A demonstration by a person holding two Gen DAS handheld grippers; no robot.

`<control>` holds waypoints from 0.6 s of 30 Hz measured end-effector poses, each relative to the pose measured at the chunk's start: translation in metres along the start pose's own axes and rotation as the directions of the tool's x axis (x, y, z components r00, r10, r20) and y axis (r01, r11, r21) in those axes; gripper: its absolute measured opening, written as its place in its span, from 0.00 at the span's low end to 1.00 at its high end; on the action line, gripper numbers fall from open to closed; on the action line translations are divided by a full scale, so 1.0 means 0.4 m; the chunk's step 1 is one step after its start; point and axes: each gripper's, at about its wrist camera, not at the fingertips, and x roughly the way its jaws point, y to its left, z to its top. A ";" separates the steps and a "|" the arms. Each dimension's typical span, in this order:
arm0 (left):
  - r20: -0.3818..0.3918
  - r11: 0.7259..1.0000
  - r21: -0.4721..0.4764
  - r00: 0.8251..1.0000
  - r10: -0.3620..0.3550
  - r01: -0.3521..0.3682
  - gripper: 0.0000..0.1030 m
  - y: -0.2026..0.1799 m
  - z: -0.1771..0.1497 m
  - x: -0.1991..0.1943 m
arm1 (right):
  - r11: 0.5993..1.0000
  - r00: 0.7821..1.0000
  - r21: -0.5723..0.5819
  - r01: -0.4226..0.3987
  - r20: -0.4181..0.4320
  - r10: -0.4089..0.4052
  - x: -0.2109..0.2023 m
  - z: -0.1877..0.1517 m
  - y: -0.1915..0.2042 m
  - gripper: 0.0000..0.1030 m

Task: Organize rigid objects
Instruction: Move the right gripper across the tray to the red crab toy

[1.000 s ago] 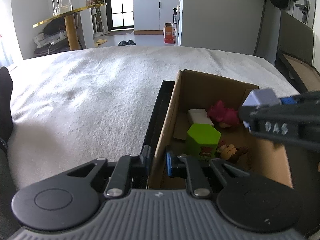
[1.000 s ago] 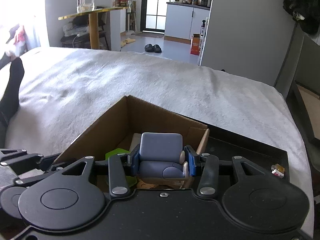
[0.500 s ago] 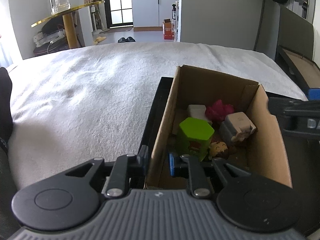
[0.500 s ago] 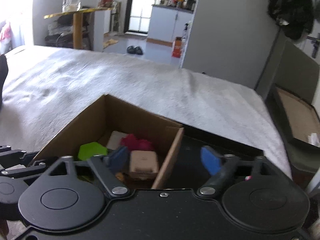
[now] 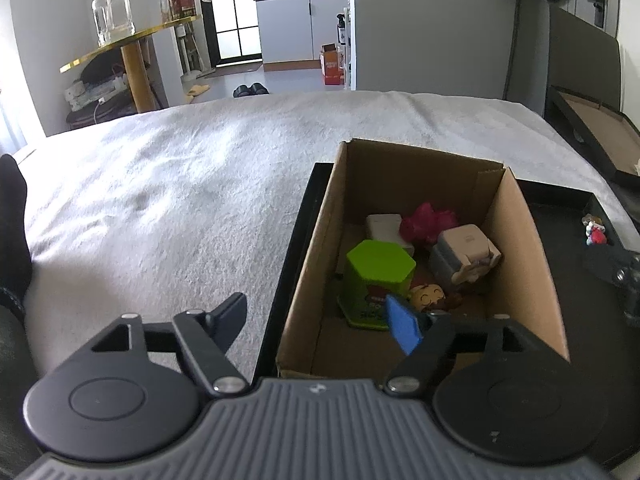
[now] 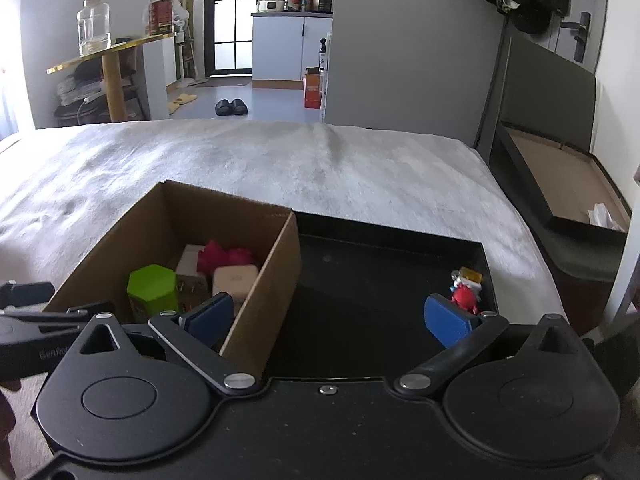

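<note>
A cardboard box (image 5: 520,264) stands in the left part of a black tray (image 5: 568,292) on the bed. Inside lie a green hexagonal tin (image 5: 376,276), a white block (image 5: 384,222), a pink toy (image 5: 428,226), a grey toy armchair (image 5: 464,254) on its side and a small doll head (image 5: 428,296). My left gripper (image 5: 316,322) is opening astride the box's near left wall, pads clear of it. My right gripper (image 6: 328,322) is opening wide over the box's right wall (image 6: 272,284), holding nothing. A small red figure (image 6: 464,294) sits in the tray's far right corner.
A white blanket (image 5: 180,200) covers the bed around the tray. A flat black-rimmed cardboard panel (image 6: 560,184) leans beyond the bed's right edge. A gold-topped table (image 5: 128,44) with a glass jar stands far left. A dark-clothed limb (image 5: 12,208) lies at the left edge.
The right gripper let the grey toy armchair drop into the box, opened wide and moved right. The left gripper released the box's wall and spread its jaws.
</note>
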 end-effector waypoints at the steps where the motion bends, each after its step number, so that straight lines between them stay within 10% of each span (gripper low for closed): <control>1: 0.000 1.000 0.001 1.000 0.000 0.000 0.74 0.000 0.000 0.000 | 1.000 1.000 -0.001 0.003 -0.003 -0.003 -0.003 -0.005 -0.002 1.00; 18: 0.006 0.999 0.033 1.000 0.015 -0.015 0.76 -0.017 -0.003 -0.006 | 1.000 0.999 0.008 0.014 -0.047 -0.014 -0.002 -0.053 -0.042 1.00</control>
